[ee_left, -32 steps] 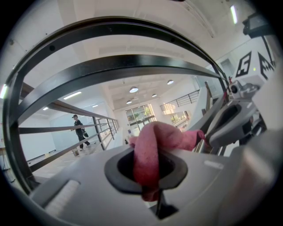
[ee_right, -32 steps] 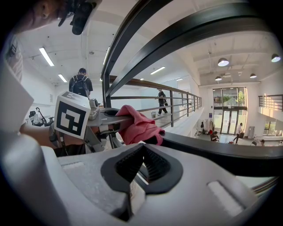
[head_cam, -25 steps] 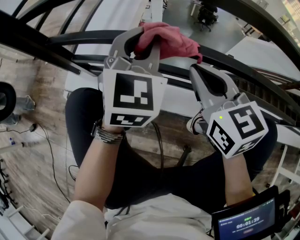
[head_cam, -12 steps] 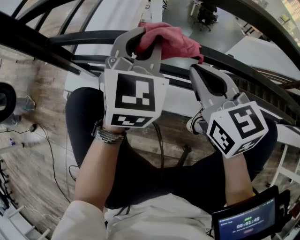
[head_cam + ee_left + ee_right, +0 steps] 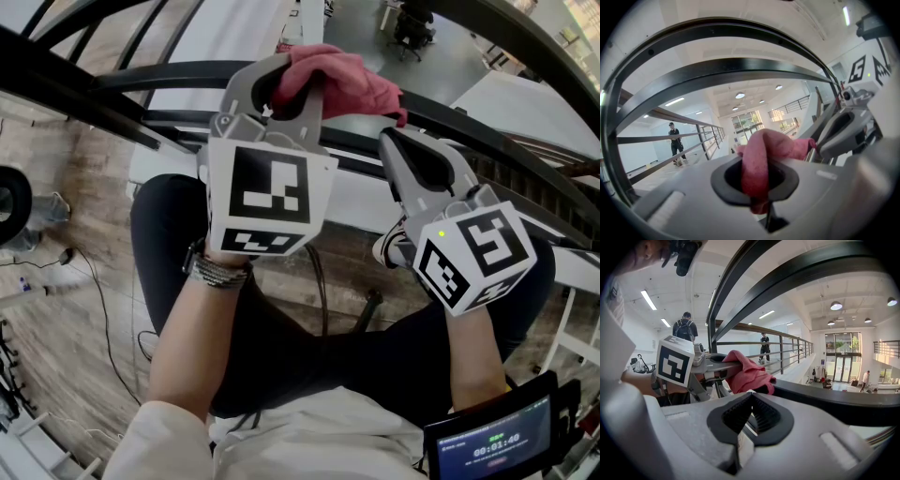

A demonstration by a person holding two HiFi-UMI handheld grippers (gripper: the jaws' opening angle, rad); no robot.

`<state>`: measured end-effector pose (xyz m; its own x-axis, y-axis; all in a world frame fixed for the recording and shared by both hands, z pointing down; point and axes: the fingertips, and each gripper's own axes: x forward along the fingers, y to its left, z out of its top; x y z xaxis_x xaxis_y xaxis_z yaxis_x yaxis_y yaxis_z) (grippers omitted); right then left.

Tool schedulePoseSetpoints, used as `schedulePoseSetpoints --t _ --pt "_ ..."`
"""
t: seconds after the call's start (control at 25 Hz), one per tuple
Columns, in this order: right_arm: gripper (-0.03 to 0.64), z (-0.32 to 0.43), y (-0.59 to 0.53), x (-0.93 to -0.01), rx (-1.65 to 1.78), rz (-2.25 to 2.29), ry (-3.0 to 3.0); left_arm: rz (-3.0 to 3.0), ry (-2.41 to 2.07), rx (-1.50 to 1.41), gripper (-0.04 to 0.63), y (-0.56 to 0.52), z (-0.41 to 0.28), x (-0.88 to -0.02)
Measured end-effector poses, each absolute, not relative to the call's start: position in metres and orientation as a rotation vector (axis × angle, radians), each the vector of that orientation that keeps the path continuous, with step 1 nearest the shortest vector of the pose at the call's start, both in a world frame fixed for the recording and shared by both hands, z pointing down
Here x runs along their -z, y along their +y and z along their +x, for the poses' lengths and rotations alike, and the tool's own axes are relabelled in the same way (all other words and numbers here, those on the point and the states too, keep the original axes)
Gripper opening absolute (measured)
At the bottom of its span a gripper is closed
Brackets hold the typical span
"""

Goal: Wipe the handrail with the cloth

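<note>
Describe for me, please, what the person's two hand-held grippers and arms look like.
The left hand-held gripper and right hand-held gripper are both grey plastic with black-lined jaws. Each carries a white cube printed with black square markers, and a small green light glows on the right one's cube. The left wrist wears a banded bracelet, and a pale cream sleeve covers that upper arm.

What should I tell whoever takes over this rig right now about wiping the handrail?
Left tongs: shut on the pink cloth, which is bunched on top of the black handrail.
Right tongs: shut and empty, by the rail just right of the cloth; whether they touch it is unclear.
Done: the cloth is gripped and on the rail. How much is already wiped cannot be told.
Left: run the cloth along the rail, probably with the left tongs alone.
</note>
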<state>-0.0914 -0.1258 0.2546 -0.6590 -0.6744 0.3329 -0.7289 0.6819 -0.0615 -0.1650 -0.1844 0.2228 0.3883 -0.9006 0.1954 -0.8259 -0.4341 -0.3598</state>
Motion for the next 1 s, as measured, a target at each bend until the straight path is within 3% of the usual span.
schedulePoseSetpoints --t 1.0 --pt "0.002 -0.0866 -0.1242 -0.2559 -0.275 1.124 -2.612 -2.443 1.524 0.545 0.028 -0.1818 -0.1582 -0.2231"
